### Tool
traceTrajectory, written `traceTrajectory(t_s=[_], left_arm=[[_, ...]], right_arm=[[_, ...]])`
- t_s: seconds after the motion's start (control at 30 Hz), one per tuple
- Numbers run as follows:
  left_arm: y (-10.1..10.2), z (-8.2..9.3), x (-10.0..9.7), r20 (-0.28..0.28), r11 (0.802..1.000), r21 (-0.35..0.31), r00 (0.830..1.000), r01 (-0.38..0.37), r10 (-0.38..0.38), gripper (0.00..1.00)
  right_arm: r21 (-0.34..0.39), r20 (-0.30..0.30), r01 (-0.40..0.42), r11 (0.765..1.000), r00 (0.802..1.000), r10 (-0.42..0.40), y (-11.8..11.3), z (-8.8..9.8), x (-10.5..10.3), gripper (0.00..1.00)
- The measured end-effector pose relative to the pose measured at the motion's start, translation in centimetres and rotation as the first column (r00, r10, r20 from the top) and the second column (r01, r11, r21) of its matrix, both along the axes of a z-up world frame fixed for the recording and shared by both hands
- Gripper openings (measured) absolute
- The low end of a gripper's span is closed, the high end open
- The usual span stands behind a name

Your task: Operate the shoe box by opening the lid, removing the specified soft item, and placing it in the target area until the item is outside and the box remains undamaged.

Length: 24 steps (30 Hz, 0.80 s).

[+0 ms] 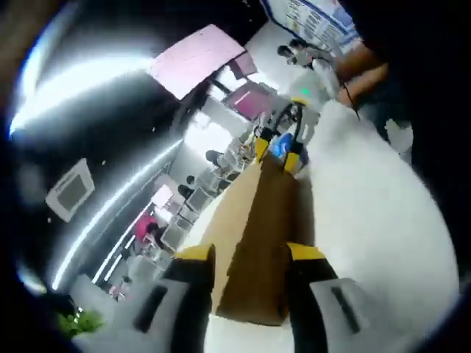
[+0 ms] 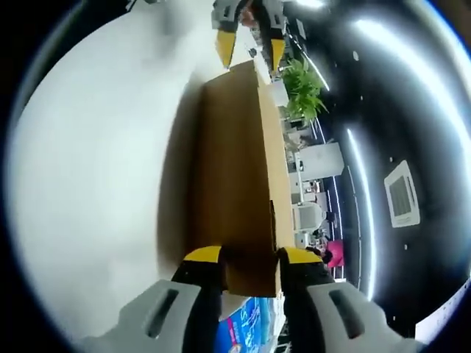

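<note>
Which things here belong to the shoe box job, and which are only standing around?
For the job:
cardboard shoe box, lid still shut
left gripper at one end
right gripper at the other end
white table

Standing around:
potted plant
ceiling lights
office desks

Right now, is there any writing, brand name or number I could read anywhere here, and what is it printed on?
Nothing can be read.
Poster or board behind the table: rows of print, too blurred.
Blue printed sheet below the box: marks too small to read.
Cardboard box: plain brown, no label showing.
Pink panels: no text legible.
</note>
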State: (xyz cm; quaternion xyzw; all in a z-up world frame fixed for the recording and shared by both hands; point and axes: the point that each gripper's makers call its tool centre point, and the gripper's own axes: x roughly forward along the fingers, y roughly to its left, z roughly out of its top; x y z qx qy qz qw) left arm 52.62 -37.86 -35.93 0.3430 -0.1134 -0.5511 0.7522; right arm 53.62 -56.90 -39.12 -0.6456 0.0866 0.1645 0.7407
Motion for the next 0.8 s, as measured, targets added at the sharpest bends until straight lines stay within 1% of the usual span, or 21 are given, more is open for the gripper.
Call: traceTrajectory(t_s=[0.03, 0.13, 0.17, 0.2, 0.23, 0.27, 0.3, 0.33, 0.4, 0.43, 0.47, 0.5, 0.53, 0.57, 0.6, 0.67, 0.7, 0.8], left_arm=[[0.4, 0.0, -0.6, -0.051, 1.000, -0.011, 0.999, -0.004, 0.004, 0.46], [1.3, -0.3, -1.5, -0.122, 1.000, -0.024, 0.992, -0.011, 0.008, 0.50], [1.8, -0.4, -1.6, -0.124, 0.999, -0.026, 0.992, -0.025, 0.021, 0.52], [2.8, -1.1, -1.6, -0.159, 0.998, -0.015, 0.986, -0.056, 0.053, 0.53], [3.4, -1.7, -1.8, -0.190, 0.997, -0.003, 0.979, -0.072, 0.070, 0.54], [4.2, -2.3, -2.1, -0.223, 0.996, 0.004, 0.971, -0.089, 0.087, 0.55], [4.7, -2.6, -2.4, -0.263, 0.995, -0.004, 0.960, -0.103, 0.098, 0.57], [5.1, -2.8, -2.9, -0.311, 0.994, -0.028, 0.946, -0.107, 0.093, 0.59], [5.7, -2.8, -3.4, -0.344, 0.992, -0.054, 0.935, -0.118, 0.092, 0.62], [6.4, -3.1, -3.6, -0.378, 0.989, -0.065, 0.920, -0.135, 0.101, 0.63], [6.7, -3.0, -3.8, -0.397, 0.987, -0.077, 0.912, -0.143, 0.101, 0.65], [7.1, -2.8, -4.1, -0.432, 0.982, -0.103, 0.896, -0.160, 0.100, 0.67], [7.2, -2.7, -4.4, -0.457, 0.980, -0.119, 0.885, -0.161, 0.090, 0.69], [7.6, -2.7, -4.8, -0.470, 0.977, -0.134, 0.878, -0.167, 0.085, 0.70], [7.9, -2.8, -4.9, -0.466, 0.976, -0.135, 0.881, -0.168, 0.087, 0.72], [8.3, -3.4, -5.1, -0.478, 0.975, -0.137, 0.874, -0.174, 0.089, 0.75], [8.6, -3.6, -5.2, -0.499, 0.972, -0.136, 0.861, -0.190, 0.098, 0.78], [8.9, -3.4, -5.7, -0.535, 0.966, -0.158, 0.840, -0.203, 0.089, 0.85]], right_arm=[[0.005, -0.003, 0.002, 1.000, 1.000, -0.002, 0.0, 0.0, 0.0, 0.29], [0.023, -0.009, 0.005, 1.000, 1.000, -0.004, 0.1, 0.0, 0.0, 0.29], [0.025, -0.011, 0.003, 1.000, 1.000, -0.003, 0.1, 0.0, 0.0, 0.29], [0.026, -0.014, 0.001, 1.000, 1.000, 0.000, 0.1, 0.1, 0.0, 0.29], [0.026, -0.016, 0.000, 1.000, 1.000, 0.001, 0.1, 0.1, 0.0, 0.29], [0.026, -0.018, 0.000, 1.000, 1.000, 0.000, 0.0, 0.0, 0.0, 0.29], [0.027, -0.018, 0.002, 1.000, 1.000, -0.002, 0.0, 0.0, 0.0, 0.29], [0.029, -0.017, 0.003, 1.000, 1.000, -0.002, 0.0, 0.0, 0.0, 0.29], [0.041, -0.019, 0.005, 0.999, 1.000, -0.004, 0.1, 0.0, 0.0, 0.29], [0.041, -0.019, 0.005, 0.999, 1.000, -0.005, 0.1, 0.0, -0.1, 0.29], [0.041, -0.020, 0.006, 0.999, 1.000, -0.005, 0.1, 0.0, -0.1, 0.29], [0.040, -0.020, 0.006, 0.999, 1.000, -0.006, 0.1, -0.1, -0.1, 0.29], [0.040, -0.021, 0.007, 0.999, 1.000, -0.006, 0.1, -0.1, -0.1, 0.29], [0.039, -0.020, 0.006, 0.999, 1.000, -0.005, 0.1, -0.1, -0.1, 0.29], [0.039, -0.020, 0.006, 0.999, 1.000, -0.005, 0.1, -0.1, -0.1, 0.29], [0.035, -0.019, 0.005, 0.999, 1.000, -0.004, 0.1, -0.2, -0.1, 0.30], [0.029, -0.020, 0.007, 1.000, 1.000, -0.007, 0.1, -0.2, -0.1, 0.30], [0.028, -0.022, 0.014, 1.000, 1.000, -0.013, 0.1, -0.2, -0.2, 0.30]])
